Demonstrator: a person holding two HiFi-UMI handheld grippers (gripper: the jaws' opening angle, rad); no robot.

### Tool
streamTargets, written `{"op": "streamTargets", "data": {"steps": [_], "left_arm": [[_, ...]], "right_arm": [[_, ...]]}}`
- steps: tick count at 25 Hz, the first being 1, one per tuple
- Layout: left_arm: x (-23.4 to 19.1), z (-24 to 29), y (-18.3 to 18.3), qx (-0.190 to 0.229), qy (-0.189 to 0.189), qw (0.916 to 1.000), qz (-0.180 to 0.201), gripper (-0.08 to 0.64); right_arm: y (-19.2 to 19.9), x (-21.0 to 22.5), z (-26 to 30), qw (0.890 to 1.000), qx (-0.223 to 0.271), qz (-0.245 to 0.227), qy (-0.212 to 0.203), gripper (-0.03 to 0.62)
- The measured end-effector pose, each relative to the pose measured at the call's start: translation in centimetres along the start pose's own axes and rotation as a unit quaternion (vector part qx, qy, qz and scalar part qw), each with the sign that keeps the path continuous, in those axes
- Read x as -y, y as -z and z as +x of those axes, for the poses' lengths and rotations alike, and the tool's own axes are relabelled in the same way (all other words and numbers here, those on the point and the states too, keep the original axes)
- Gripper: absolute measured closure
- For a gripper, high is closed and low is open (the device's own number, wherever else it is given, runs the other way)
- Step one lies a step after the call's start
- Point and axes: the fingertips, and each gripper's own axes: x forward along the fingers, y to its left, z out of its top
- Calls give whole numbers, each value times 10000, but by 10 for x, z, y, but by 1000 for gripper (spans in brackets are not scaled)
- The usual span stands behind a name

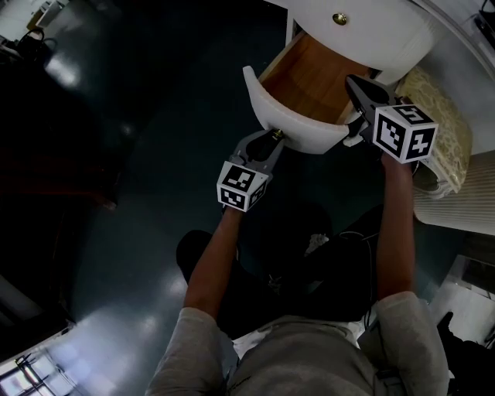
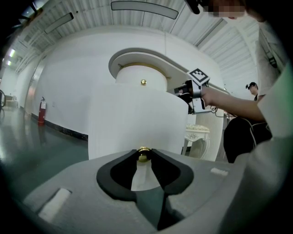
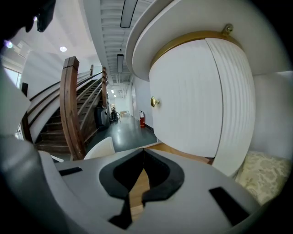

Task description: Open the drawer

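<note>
Left gripper (image 1: 272, 138) clamps the open drawer's (image 1: 298, 130) knob (image 2: 143, 156)

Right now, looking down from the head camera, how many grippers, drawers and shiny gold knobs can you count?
Grippers: 2, the left gripper and the right gripper.
Drawers: 2, the open drawer and the closed drawer above it.
Gold knobs: 2, the top knob on the closed drawer and the lower knob pinched in the left gripper.
Total: 6.
</note>
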Motion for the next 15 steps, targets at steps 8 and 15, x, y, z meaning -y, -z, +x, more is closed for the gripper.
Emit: {"op": "streamTargets", "data": {"steps": [8, 15], "left_arm": [[4, 2, 1, -734, 647, 9919, 809, 457], [3, -2, 2, -810, 747, 9896, 925, 457]], "right_arm": [[-6, -6, 5, 9999, -3, -116, -128, 577], [-24, -18, -8, 9996, 233, -93, -160, 577]]}}
